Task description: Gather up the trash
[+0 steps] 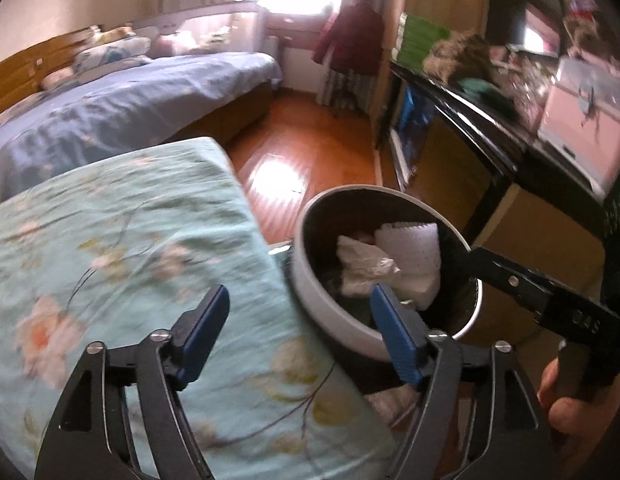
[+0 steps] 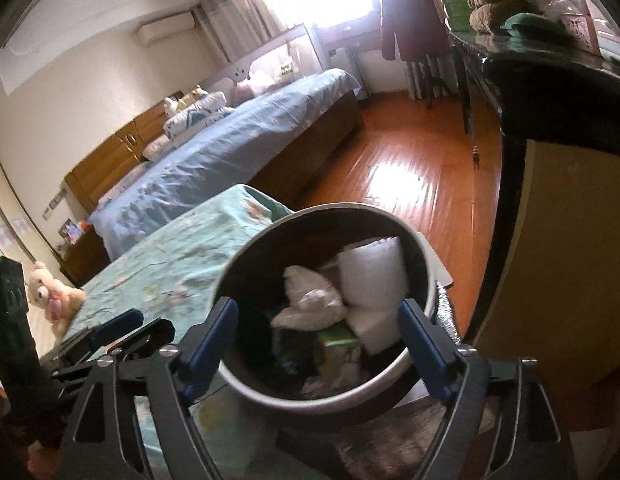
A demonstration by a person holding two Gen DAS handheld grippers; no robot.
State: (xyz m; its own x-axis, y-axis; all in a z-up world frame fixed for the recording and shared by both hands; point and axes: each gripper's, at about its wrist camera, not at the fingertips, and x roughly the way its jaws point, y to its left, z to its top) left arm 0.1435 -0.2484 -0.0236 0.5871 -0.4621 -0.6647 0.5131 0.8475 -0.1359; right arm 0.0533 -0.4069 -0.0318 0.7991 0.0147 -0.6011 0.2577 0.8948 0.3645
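While both grippers hang over the corner of the teal flowered bedspread [image 1: 122, 248], the round bin [image 2: 266, 390] stands on the floor just beside that bed, its pale outer wall and dark inside plain to see. The trash is already in it: a crumpled white tissue [image 2: 310, 300], a white foam block [image 2: 373, 272] leaning against the far wall, and a green-and-white carton [image 2: 337, 348] lower down (what lies at the dark bottom I cannot make out).

The left gripper [image 1: 300, 330] has its blue-padded fingers spread wide with nothing between them; one finger sits over the bedspread, the other over the near rim of the bin. The right gripper [image 2: 317, 340] is likewise wide apart and holds nothing, its two blue fingers [image 2: 423, 348] straddling the bin's mouth from above, apart from the rubbish below. From the left camera, the right gripper's black arm reaches in across the bin's right edge, and a hand [image 1: 565, 396] grips its handle at the lower right.

Beyond, a second bed with a blue cover [image 1: 122, 96] runs along the wall, a wooden floor [image 2: 409, 168] shines under the window, a dark red jacket [image 1: 349, 36] hangs near the curtain, and a small teddy bear [image 2: 54, 296] sits on the teal bedspread.
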